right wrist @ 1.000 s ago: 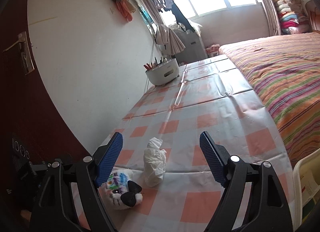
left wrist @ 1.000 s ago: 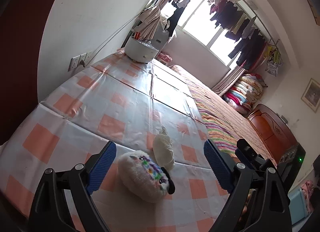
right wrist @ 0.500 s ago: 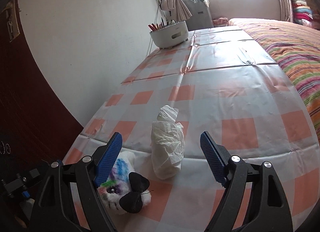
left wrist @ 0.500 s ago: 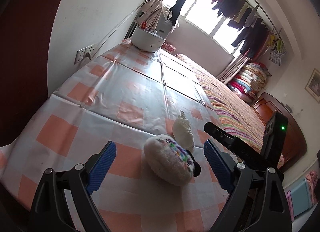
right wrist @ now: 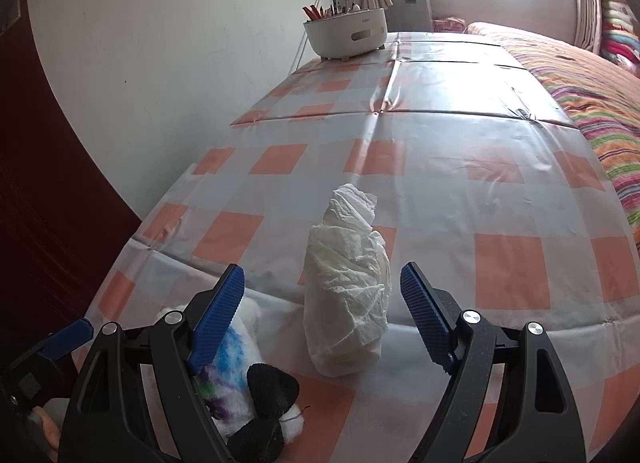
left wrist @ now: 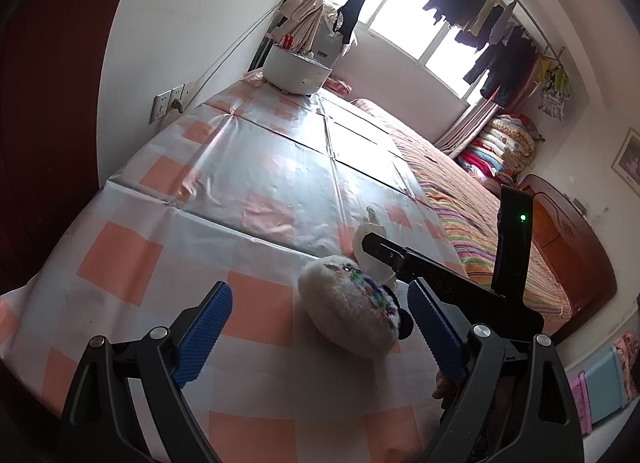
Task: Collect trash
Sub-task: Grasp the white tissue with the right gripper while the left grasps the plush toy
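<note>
Tissue (right wrist: 346, 295), a crumpled white wad standing on the checked tablecloth (right wrist: 508, 271), sat between the spread, empty jaws of the right gripper (right wrist: 322, 319), neither pad pressing it. Just beside it at about eight o'clock lay a plush toy (right wrist: 240, 387), partly under the left finger, so a closing pinch risked catching or shoving the toy along with the trash. The left gripper (left wrist: 320, 333) was also spread and empty, the toy at its one o'clock.
</note>
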Motion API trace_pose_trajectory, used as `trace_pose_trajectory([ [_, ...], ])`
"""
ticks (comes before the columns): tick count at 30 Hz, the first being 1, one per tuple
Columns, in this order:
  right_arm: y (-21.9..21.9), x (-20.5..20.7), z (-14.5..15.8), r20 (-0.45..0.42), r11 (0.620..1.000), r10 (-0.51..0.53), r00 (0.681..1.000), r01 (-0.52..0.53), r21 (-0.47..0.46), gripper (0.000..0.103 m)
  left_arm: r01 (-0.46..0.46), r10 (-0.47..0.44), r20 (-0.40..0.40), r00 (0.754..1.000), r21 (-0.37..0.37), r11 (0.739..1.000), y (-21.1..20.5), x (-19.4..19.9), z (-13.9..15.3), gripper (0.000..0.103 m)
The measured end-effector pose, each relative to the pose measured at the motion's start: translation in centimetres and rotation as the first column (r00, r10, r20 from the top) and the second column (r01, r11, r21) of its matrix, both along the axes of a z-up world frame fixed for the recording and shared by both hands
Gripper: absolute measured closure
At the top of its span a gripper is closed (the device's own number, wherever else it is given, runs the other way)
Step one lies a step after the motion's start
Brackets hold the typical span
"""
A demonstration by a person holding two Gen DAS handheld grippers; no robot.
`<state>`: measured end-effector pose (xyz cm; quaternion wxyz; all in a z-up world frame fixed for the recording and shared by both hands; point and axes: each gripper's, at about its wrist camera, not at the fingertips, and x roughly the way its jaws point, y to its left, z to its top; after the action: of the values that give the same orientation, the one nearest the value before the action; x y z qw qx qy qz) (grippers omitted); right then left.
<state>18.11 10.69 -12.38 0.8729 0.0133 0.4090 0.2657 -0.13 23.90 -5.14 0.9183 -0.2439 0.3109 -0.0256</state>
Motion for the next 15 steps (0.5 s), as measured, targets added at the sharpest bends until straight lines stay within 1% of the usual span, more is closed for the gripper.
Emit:
trace_pose_trajectory([
  [1,0.1,0.1,-0.1,-0.004,1.000,0.004,1.000,-0.004,-0.007,0.028,0.003,-0.003,-0.003,1.000,0.003,1.000,-0.1,0.0,0.0,0.016],
  [2,0.3,0.2,-0.2,-0.006,1.000,0.006,1.000,-0.007,-0.014,0.035,0.004,-0.004,-0.005,1.000,0.004,1.000,-0.2,0.1,0.0,0.016],
  [6,0.7,0.5,-0.9,-0.026,0.999,0.022,0.999,-0.022,-0.030,0.051,0.018,-0.018,-0.014,1.000,0.004,1.000,-0.8,0.3,-0.1,0.016],
  [8,0.5,0.6,-1.0,-0.030,0.999,0.021,0.999,-0.022,-0.025,0.075,0.028,-0.028,-0.020,0.999,0.007,1.000,-1.1,0.5,-0.1,0.016],
  [11,0.0,0.6,-0.2,-0.023,1.000,0.022,0.999,-0.022,0.004,0.080,0.044,-0.043,-0.028,0.999,0.010,0.999,-1.6,0.9,-0.3,0.016],
  [15,-1.3,0.3,1.3,0.007,0.999,0.012,1.000,-0.012,0.038,0.081,0.063,-0.063,-0.047,0.997,0.000,0.998,-2.2,1.3,-0.8,0.016],
])
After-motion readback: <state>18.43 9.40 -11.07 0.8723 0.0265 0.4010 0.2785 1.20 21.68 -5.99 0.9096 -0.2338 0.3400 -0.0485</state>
